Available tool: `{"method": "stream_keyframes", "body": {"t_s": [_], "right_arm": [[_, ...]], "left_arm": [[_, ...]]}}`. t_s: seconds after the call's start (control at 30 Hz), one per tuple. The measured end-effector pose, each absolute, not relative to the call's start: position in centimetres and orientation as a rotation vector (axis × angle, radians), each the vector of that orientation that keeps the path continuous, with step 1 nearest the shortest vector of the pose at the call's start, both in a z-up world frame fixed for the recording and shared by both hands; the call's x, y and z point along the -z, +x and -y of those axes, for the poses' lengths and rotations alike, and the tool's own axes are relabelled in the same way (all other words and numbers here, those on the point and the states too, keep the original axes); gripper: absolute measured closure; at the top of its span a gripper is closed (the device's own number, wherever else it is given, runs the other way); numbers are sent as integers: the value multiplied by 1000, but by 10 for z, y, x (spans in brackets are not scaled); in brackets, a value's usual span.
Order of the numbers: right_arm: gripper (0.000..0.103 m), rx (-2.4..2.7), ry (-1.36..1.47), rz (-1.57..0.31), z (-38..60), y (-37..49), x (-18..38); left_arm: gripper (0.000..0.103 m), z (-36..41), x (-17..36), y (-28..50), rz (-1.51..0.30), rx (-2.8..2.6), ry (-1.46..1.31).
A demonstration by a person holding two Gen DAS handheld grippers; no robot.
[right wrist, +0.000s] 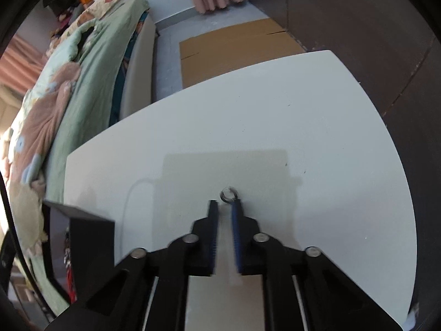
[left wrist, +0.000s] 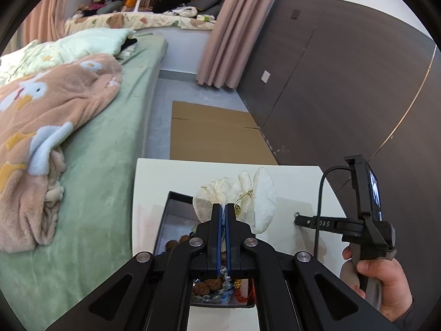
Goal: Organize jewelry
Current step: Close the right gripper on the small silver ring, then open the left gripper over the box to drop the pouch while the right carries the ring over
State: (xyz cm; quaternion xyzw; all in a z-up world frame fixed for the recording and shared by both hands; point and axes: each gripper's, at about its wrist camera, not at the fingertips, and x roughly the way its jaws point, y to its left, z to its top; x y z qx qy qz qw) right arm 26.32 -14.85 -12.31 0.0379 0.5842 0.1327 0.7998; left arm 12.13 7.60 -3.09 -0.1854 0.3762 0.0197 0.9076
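Big green bed (left wrist: 104,165) runs along the left, white desk (right wrist: 275,127) right next to it. On the desk sits a black tray (left wrist: 171,215) with beads and chains piled in. Left tongs (left wrist: 223,207) are pinched tight on a white fabric flower brooch (left wrist: 248,195) with a gold pin, held above the tray. Right tongs (right wrist: 224,205) sit slightly apart, tips just touching a tiny silver ring (right wrist: 228,194) lying on the desk.

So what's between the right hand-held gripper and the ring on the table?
Nothing: the right hand-held gripper has its open tips right at the ring, with only bare table there, as the right wrist view shows.
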Motion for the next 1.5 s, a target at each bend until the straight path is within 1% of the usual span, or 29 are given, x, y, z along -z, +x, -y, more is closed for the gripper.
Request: {"method": "stream_keyframes", "body": {"t_s": [0.03, 0.1, 0.43, 0.53, 0.57, 0.6, 0.63, 0.67, 0.7, 0.8, 0.87, 0.93, 1.0, 1.17, 1.3, 1.33, 1.5], "right_arm": [[100, -283, 100, -1252, 151, 264, 123], [101, -282, 137, -1253, 157, 264, 124], [101, -321, 279, -1176, 182, 243, 96], [100, -298, 252, -1139, 182, 241, 87], [97, -283, 231, -1130, 181, 242, 85], [79, -283, 222, -1134, 178, 243, 86], [50, -300, 214, -1152, 173, 248, 89], [40, -311, 215, -1154, 172, 250, 91], [38, -316, 214, -1146, 173, 250, 92], [39, -304, 177, -1139, 167, 256, 96], [49, -305, 180, -1140, 166, 262, 101], [71, -306, 172, -1163, 162, 267, 108], [78, -303, 156, -1192, 158, 271, 116], [80, -282, 73, -1195, 144, 274, 121], [88, -261, -19, -1192, 136, 274, 119], [88, -263, -34, -1194, 135, 274, 120], [89, -291, 36, -1220, 144, 273, 118]], "left_arm": [[102, -77, 31, 120, -776, -42, -387], [102, -79, 31, 116, -777, -43, -395], [102, -84, 32, 103, -779, -60, -417], [102, -85, 33, 101, -776, -66, -426], [102, -85, 33, 100, -774, -69, -426], [102, -85, 33, 99, -772, -73, -425], [102, -86, 33, 99, -772, -79, -424], [102, -87, 33, 99, -772, -84, -426], [102, -88, 33, 100, -775, -89, -429], [102, -89, 37, 103, -791, -99, -433], [102, -88, 39, 107, -807, -99, -428], [102, -87, 42, 111, -823, -100, -418], [102, -87, 45, 115, -833, -98, -416], [102, -89, 48, 124, -843, -97, -415], [102, -89, 55, 132, -881, -107, -411], [101, -89, 57, 133, -896, -104, -414], [100, -93, 62, 135, -928, -84, -474]]}}
